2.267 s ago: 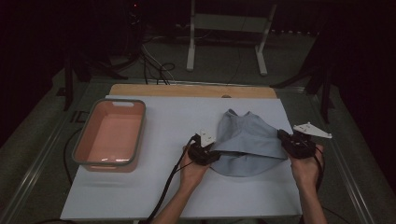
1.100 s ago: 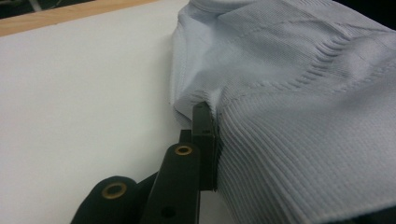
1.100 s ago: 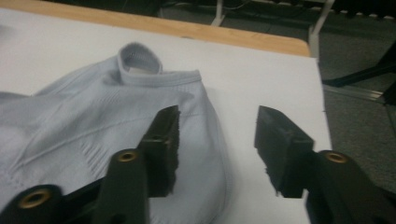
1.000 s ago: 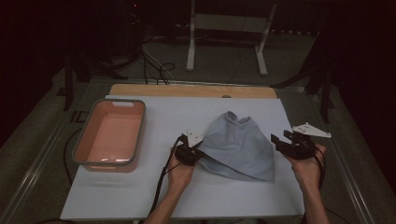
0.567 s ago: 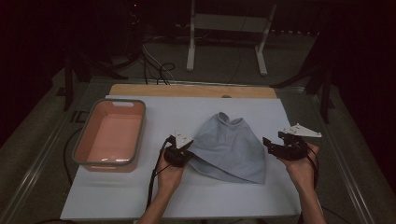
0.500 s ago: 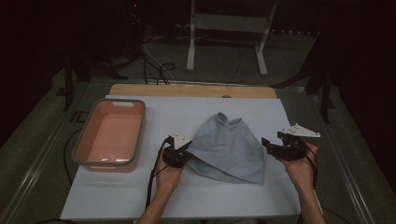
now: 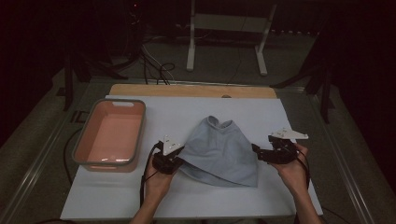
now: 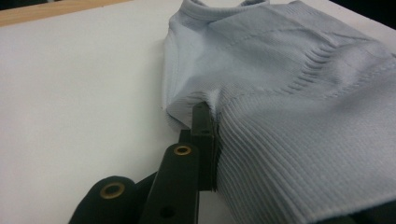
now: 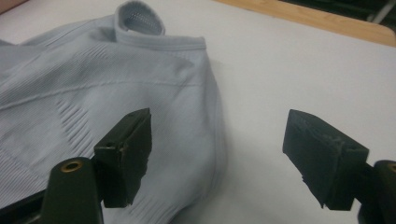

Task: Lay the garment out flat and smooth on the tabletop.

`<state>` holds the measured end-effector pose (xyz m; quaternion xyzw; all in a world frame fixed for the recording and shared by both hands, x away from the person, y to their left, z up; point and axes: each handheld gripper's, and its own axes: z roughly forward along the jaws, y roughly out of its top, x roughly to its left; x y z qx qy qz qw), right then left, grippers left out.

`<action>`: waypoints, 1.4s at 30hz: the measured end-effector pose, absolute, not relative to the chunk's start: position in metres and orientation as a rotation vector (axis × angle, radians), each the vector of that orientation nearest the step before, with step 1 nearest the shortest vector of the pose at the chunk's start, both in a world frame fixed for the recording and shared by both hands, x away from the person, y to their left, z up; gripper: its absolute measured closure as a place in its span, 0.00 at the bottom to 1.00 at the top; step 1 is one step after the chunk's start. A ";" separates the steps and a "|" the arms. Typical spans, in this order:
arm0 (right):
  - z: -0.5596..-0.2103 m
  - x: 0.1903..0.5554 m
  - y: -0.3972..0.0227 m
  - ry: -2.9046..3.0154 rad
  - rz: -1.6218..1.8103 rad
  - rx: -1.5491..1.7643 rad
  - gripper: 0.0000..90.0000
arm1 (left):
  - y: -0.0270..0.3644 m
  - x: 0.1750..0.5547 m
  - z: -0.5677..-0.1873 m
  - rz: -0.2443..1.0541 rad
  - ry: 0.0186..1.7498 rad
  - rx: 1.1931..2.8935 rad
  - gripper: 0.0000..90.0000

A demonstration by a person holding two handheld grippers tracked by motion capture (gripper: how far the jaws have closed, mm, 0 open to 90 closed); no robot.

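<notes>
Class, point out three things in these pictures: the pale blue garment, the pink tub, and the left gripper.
pale blue garment (image 7: 222, 151), high view, middle of the fabric.
pink tub (image 7: 78, 150), high view, left rim.
left gripper (image 8: 205, 135), left gripper view, jaws shut on the garment's edge.

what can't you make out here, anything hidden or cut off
- Left gripper, left gripper view: one of its fingers is buried under the garment fold, so how much cloth it pinches is unclear.
- Garment underside, high view: hidden by its own top layer.
- Right gripper, right gripper view: its body is cut off by the bottom edge; its fingers have just been opening, with nothing between them.
- Tub, high view: near wall's inside is hidden by the rim.
</notes>
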<state>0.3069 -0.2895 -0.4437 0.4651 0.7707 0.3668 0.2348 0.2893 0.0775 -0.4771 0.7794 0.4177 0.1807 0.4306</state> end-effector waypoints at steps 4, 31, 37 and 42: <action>-0.446 0.296 -0.285 2.153 1.008 1.245 0.29 | 0.081 0.286 -0.475 0.444 1.035 1.943 0.93; -0.495 0.265 -0.251 2.470 0.923 1.113 0.97 | 0.107 0.270 -0.460 0.586 1.082 1.841 0.93; -0.489 0.263 -0.248 2.422 0.903 1.080 0.99 | 0.114 0.265 -0.460 0.629 1.102 1.848 0.93; -0.476 0.265 -0.263 2.298 0.935 1.121 0.99 | 0.113 0.268 -0.466 0.577 1.115 1.880 0.89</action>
